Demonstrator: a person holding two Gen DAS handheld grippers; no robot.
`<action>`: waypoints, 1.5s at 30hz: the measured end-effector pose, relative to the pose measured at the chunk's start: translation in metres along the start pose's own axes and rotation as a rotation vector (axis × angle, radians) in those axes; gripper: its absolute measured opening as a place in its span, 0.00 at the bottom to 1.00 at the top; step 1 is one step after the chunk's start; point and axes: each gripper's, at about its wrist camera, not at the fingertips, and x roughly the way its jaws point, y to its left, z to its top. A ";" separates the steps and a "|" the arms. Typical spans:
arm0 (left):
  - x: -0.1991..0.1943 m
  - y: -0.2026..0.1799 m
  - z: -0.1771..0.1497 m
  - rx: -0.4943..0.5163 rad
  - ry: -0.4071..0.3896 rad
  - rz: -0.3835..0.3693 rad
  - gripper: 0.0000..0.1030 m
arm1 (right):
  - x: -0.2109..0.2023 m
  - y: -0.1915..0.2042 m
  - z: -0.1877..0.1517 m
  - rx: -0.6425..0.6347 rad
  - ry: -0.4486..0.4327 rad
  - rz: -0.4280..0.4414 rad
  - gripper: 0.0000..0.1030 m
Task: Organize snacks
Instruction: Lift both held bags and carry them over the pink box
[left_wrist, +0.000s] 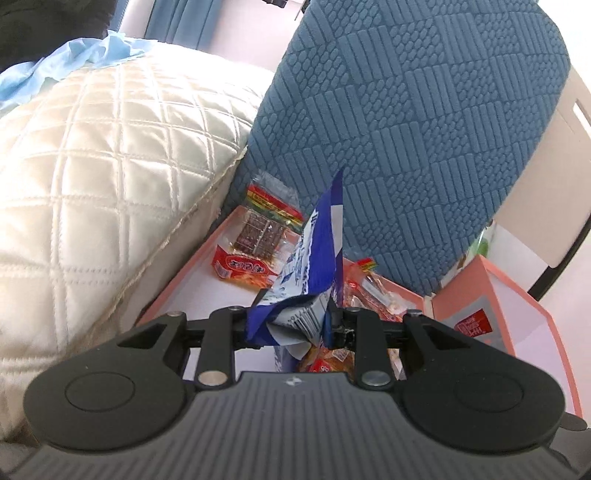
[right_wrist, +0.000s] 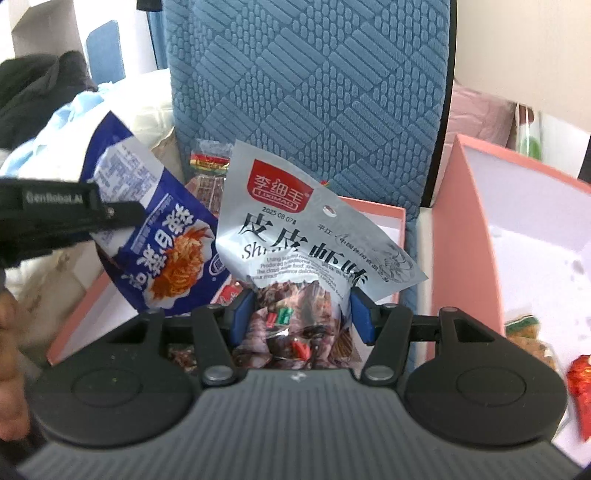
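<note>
My left claw (left_wrist: 291, 325) clenched a crinkly blue packet (left_wrist: 314, 266), its foil corner poking up ahead. My right claw (right_wrist: 299, 314) gripped a glossy silver pouch (right_wrist: 295, 236) between blue pads, just right of the blue one. Below both sat a pink box (right_wrist: 373, 210), before a ribbed blue chair back (right_wrist: 314, 92).

A dark blue and white crinkled foil snack packet (right_wrist: 155, 236) shows orange noodles. A silver plastic snack bag (right_wrist: 314, 240) carries a red logo and black characters. Behind stands a blue textured fabric chair back (right_wrist: 314, 92) with blocks of raised dashes, beside pale pink cardboard boxes (right_wrist: 461, 229) with white interiors.
</note>
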 end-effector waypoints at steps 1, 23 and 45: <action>-0.003 -0.001 0.000 0.000 0.000 -0.007 0.30 | -0.003 -0.001 -0.002 0.006 0.002 0.002 0.56; -0.080 -0.032 -0.010 0.034 0.008 -0.112 0.30 | -0.086 -0.025 -0.007 0.057 -0.045 -0.013 0.56; -0.140 -0.106 0.060 0.078 -0.071 -0.211 0.30 | -0.167 -0.056 0.064 0.063 -0.244 0.006 0.56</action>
